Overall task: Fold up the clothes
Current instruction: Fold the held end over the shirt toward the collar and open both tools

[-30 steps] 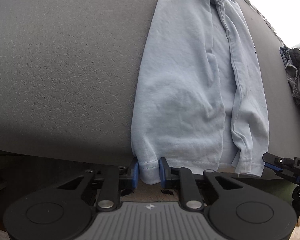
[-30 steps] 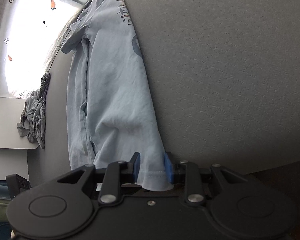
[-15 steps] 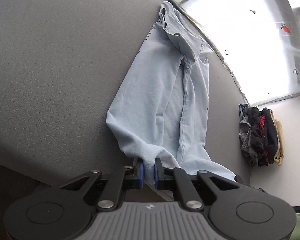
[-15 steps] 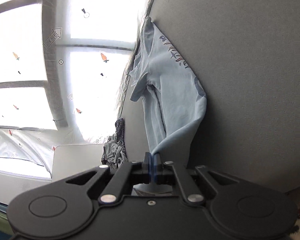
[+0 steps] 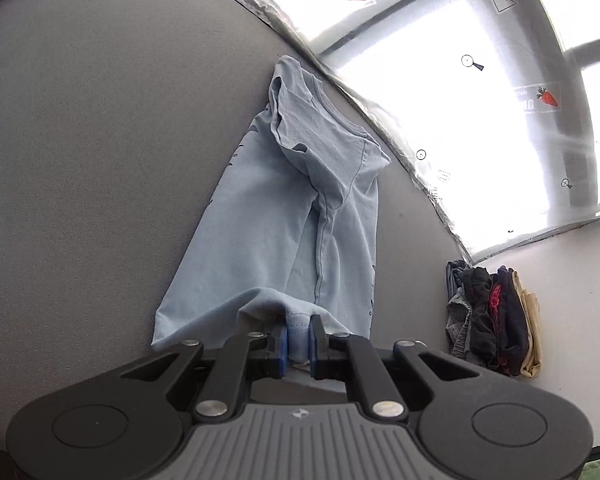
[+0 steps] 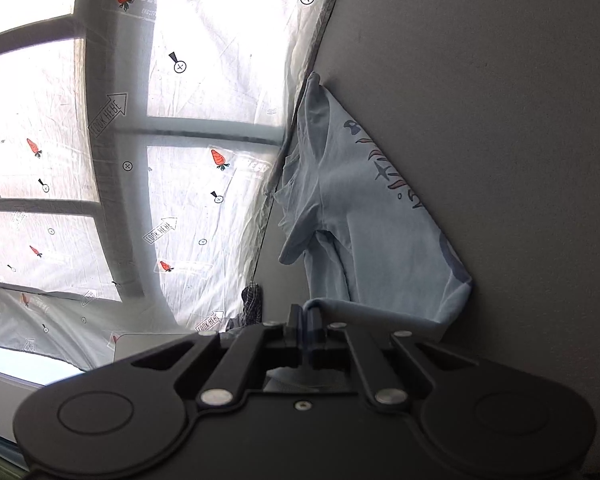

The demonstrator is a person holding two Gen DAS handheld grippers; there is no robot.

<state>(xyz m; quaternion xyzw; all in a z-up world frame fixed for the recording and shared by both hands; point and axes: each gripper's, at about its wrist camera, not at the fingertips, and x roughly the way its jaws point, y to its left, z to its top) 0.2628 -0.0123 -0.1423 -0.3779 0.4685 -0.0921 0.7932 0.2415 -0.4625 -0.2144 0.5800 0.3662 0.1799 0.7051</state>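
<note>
Light blue T-shirt (image 5: pixel 284 216) lies lengthwise-folded on the grey tabletop (image 5: pixel 80 160), hem end lifted. Left hand-held gripper (image 5: pixel 298 346) and right hand-held gripper (image 6: pixel 306 330) each pinch a hem corner. Fabric looks thin, soft, floppy and sags between grips; hemmed corners seem the best hold.

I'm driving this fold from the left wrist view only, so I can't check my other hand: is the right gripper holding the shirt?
Observer: Yes. The right gripper is shut on the hem of the light blue shirt, with the cloth pinched thin between its pads.
Operator: Is that side lifted off the surface?
Observer: The pinched hem is raised. From it the cloth runs to a folded corner that appears to rest on the grey surface.
Operator: Which face is up on that side?
Observer: The printed one. A star and stripes graphic shows along the shirt's edge next to the grey surface.
</note>
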